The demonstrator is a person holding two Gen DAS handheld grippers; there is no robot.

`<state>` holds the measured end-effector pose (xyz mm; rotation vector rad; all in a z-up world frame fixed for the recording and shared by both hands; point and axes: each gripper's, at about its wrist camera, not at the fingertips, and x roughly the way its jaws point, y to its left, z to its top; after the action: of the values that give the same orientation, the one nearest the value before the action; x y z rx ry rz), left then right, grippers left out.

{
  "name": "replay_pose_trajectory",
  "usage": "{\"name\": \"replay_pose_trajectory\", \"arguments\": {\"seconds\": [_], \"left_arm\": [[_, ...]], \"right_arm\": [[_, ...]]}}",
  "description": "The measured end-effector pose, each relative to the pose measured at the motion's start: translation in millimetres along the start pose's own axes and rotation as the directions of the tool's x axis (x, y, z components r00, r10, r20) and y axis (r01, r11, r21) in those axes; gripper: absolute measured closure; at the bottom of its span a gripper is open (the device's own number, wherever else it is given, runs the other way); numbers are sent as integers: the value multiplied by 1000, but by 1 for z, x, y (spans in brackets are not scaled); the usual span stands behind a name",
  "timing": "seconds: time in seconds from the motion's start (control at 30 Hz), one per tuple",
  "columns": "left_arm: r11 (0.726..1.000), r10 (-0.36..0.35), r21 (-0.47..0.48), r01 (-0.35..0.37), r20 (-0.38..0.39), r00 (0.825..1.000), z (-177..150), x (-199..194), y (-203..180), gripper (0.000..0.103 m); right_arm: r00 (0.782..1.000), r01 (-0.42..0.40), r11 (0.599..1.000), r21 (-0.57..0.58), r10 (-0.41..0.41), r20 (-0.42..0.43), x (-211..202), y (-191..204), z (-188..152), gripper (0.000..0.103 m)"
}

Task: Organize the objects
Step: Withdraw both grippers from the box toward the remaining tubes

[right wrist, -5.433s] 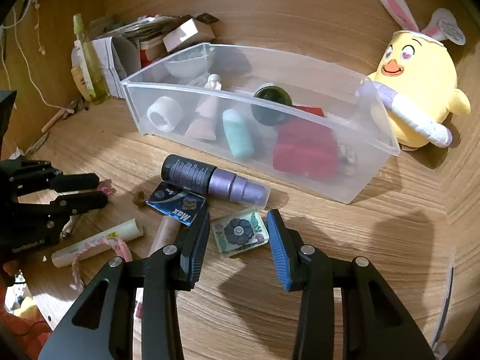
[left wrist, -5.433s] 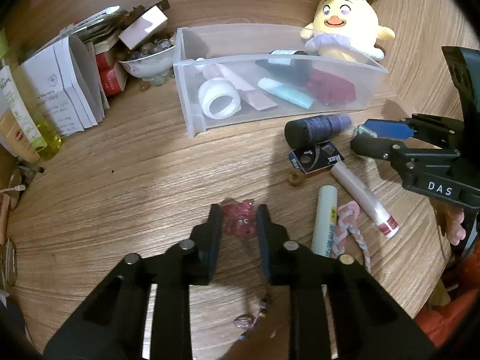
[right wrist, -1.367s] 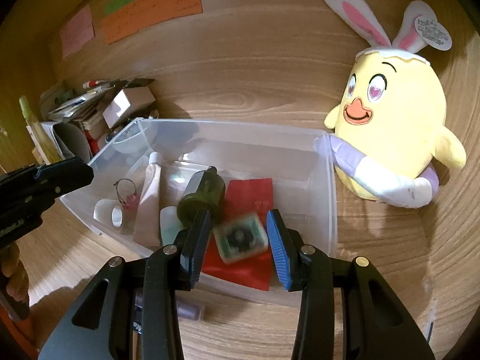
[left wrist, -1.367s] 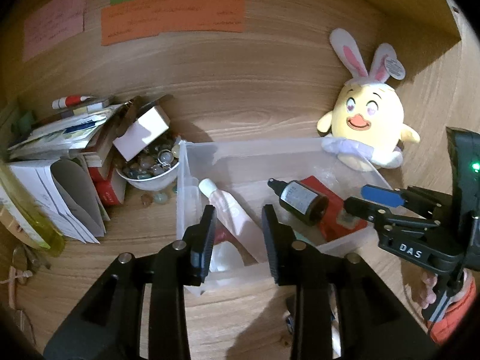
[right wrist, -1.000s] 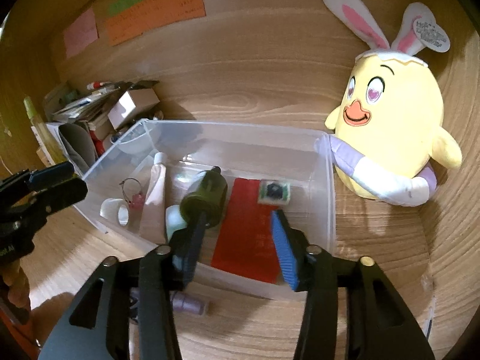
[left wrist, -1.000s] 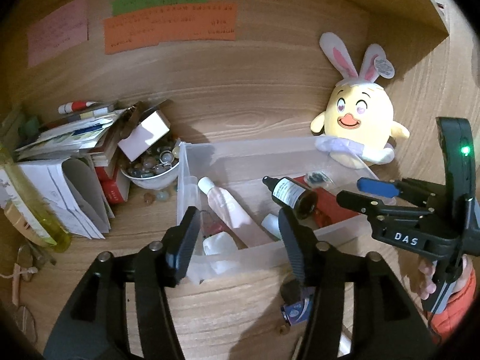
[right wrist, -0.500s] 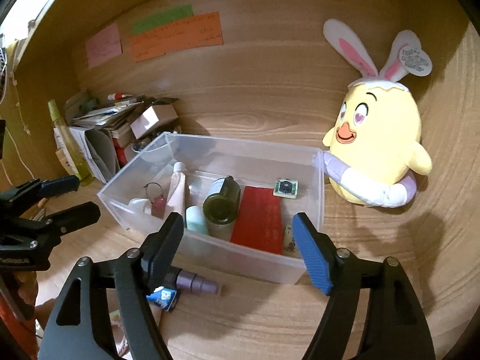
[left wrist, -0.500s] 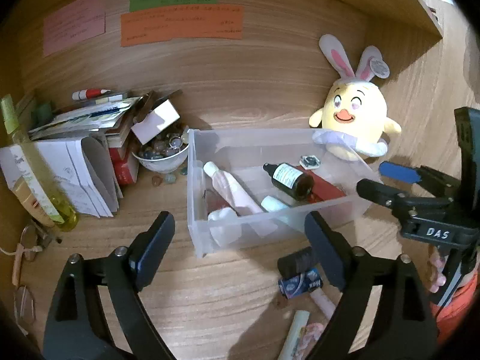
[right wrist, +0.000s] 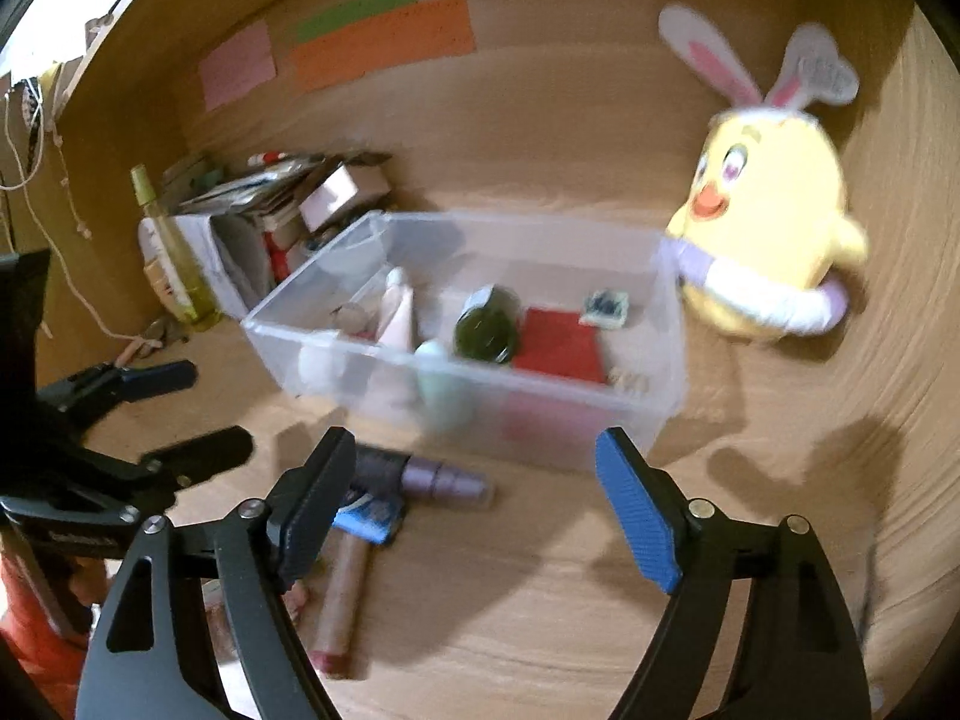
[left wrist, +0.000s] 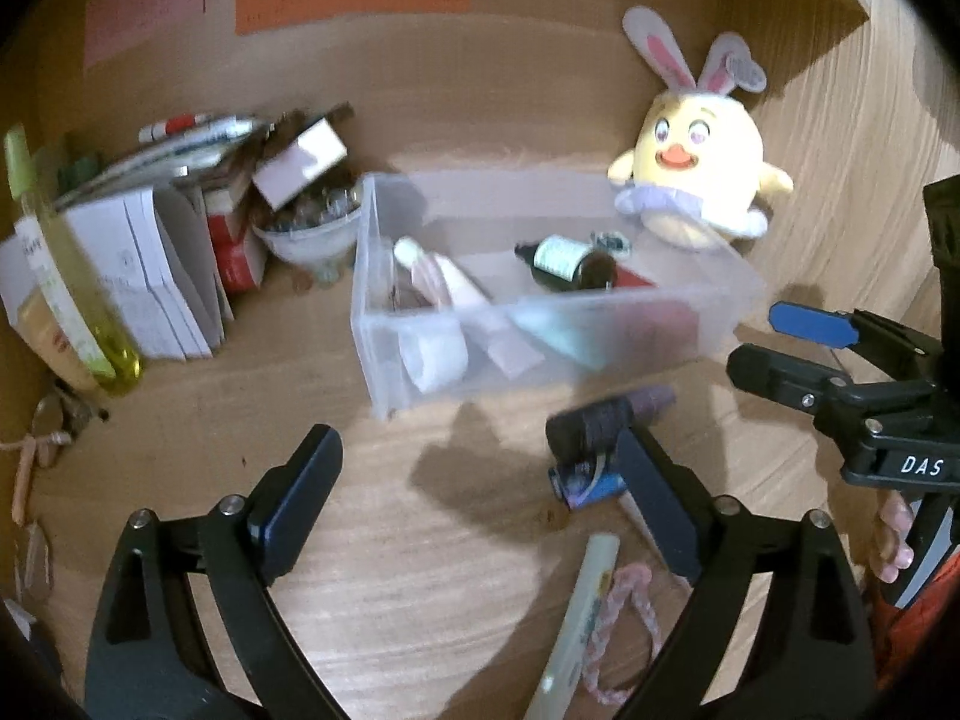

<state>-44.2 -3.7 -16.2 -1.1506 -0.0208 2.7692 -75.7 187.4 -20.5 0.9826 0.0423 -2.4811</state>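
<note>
Hand-held grippers, left point(left wrist: 474, 495) and right point(right wrist: 474, 516), opening, empty, above bench; next likely: grasping purple bottle point(right wrist: 420, 477) for clear bin point(right wrist: 480, 381).

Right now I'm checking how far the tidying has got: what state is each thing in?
Left gripper: jaws opening, nothing between them.
Right gripper: jaws opening, nothing between them.
Clear bin: lidless, partly filled.
Dark bottle: lying in the bin.
Red packet: flat in the bin.
Purple-capped bottle: lying on the desk, outside the bin.
Plush chick: upright beside the bin.
</note>
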Motion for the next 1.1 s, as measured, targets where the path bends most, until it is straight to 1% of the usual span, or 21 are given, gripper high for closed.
{"name": "replay_pose_trajectory", "arguments": {"seconds": [0.07,0.27,0.4,0.5,0.67,0.8,0.9,1.0,1.07,1.1], "left_arm": [[1000,-6,-8,6,-18,1000,-7,2,1,9],[999,-24,-29,22,-64,998,-23,5,7,9],[1000,-23,-22,20,-103,994,-35,10,7,9],[1000,-2,-6,1,-125,992,-43,14,5,9],[1000,-1,19,4,-135,991,-50,15,0,9],[1000,-7,29,11,-134,991,-51,15,-3,9],[999,-26,18,29,-148,989,-50,18,-2,9],[999,-30,23,34,-155,988,-51,19,-5,9],[999,-30,28,34,-160,987,-52,19,-6,9],[999,-26,32,32,-164,986,-53,19,-7,9]], "right_arm": [[999,-18,1000,8,18,-27,7,3,-7,23],[996,-30,1000,-3,30,-82,19,13,-24,23],[994,-12,1000,-21,10,-107,23,18,-33,23],[991,3,999,-34,-7,-135,29,20,-37,23],[985,-15,999,-40,8,-170,34,25,-44,23],[985,-25,999,-43,17,-171,33,29,-45,23],[984,-5,998,-66,-7,-178,34,33,-47,23],[982,-1,996,-90,-16,-186,36,38,-48,24],[980,17,994,-108,-38,-195,38,40,-49,25],[978,24,993,-116,-48,-202,39,41,-50,28]]}}
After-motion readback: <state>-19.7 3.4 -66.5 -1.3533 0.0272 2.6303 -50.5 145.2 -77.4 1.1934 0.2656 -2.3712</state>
